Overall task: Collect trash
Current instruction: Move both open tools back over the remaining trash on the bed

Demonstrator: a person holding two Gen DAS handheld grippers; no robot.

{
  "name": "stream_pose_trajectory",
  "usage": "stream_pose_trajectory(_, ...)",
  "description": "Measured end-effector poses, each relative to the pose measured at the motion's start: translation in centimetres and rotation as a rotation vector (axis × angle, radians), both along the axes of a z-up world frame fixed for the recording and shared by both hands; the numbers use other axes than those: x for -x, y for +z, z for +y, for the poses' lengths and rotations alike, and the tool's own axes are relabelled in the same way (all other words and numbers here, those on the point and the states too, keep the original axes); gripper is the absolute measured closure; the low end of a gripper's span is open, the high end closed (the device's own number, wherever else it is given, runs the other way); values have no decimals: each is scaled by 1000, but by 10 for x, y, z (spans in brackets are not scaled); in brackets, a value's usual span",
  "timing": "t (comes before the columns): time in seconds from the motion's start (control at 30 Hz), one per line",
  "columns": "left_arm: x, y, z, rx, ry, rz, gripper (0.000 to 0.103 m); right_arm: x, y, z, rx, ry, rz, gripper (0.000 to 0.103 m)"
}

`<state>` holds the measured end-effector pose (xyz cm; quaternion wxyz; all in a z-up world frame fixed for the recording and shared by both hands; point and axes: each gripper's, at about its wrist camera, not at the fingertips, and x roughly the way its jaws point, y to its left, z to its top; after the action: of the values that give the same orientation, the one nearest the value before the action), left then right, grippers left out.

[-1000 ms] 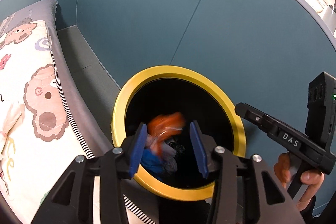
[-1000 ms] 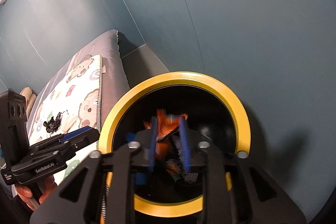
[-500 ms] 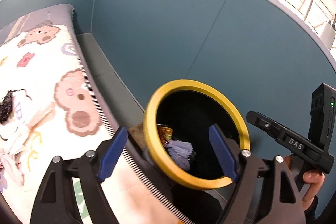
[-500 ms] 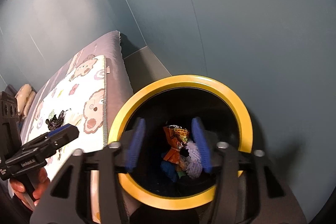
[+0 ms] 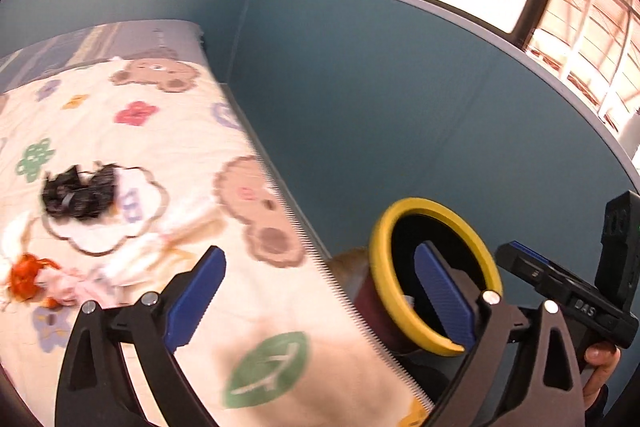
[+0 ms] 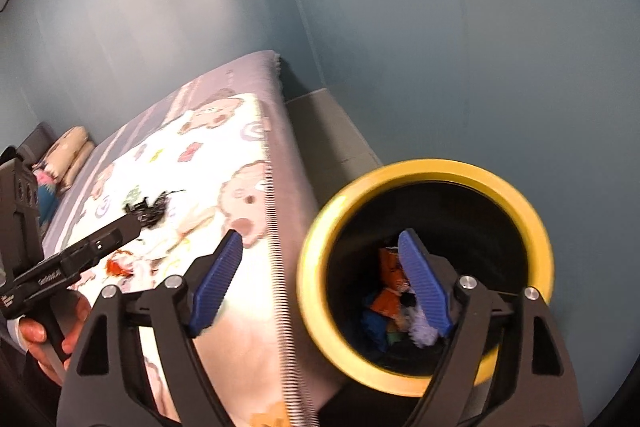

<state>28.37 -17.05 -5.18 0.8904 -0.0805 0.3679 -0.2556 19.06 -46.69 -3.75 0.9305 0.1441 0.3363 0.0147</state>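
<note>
With both tools spread wide — nothing held | bin (image 6: 426,169) upright beside bed (image 5: 120,155), mouth up, trash (image 6: 390,301) inside

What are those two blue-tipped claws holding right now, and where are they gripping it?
Nothing. The left gripper and right gripper have just been opening, with nothing between their jaws; wrappers lie in the bin.

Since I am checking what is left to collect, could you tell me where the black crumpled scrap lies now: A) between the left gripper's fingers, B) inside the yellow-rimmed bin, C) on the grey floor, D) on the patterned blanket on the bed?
D: the black scrap lies on the blanket, apart from the bin.
</note>
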Motion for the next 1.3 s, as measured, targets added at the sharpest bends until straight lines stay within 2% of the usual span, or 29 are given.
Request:
stream_pose_trajectory(0.13, -10, -3, 37, -15, 67, 6, 9, -9, 1, 35, -5, 97, -27, 18)
stream_pose_trajectory(0.57, -45, -11, 174, -68, 314, 26, 9, -32, -1, 157, 12, 367, -44, 11)
stream_pose_trajectory(0.9, -72, -46, 254, -120, 443, 86, 9, -61, -36, 221, 42, 489, 60, 10)
stream_pose_trajectory(1.03, -82, -62, 275, -149, 465, 114, 9, -70, -56, 243, 103, 514, 91, 10)
stream_pose_trajectory(1.3, -107, -93, 300, -225, 473, 176, 9, -94, -95, 284, 139, 573, 186, 10)
